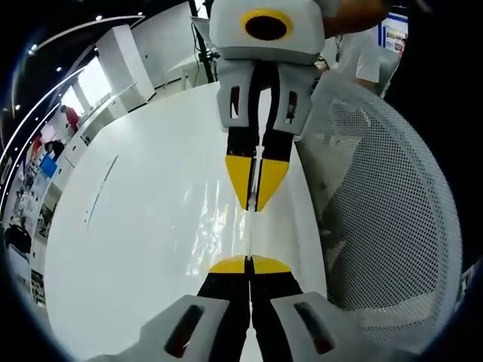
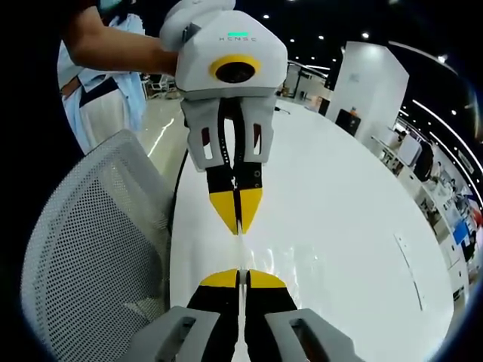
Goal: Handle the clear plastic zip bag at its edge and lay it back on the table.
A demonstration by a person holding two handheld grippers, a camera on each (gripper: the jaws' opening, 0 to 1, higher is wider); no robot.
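The clear zip bag (image 1: 226,226) is stretched above the white table (image 1: 128,249). One edge is clamped in the closed left gripper (image 1: 249,265), the opposite edge in the closed right gripper (image 2: 241,279).

One clear plastic zip bag (image 1: 226,219), two yellow-tipped grippers (image 1: 249,265) (image 2: 240,277) over one white oval table (image 1: 136,226); one white mesh chair (image 1: 392,219) beside table.

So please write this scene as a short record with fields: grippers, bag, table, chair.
left gripper: shut on the zip bag edge
right gripper: shut on the zip bag edge, facing the left one
zip bag: clear, stretched between both grippers above the table
table: white, glossy
chair: white mesh back, beside the table edge
person's hand: holding the left gripper
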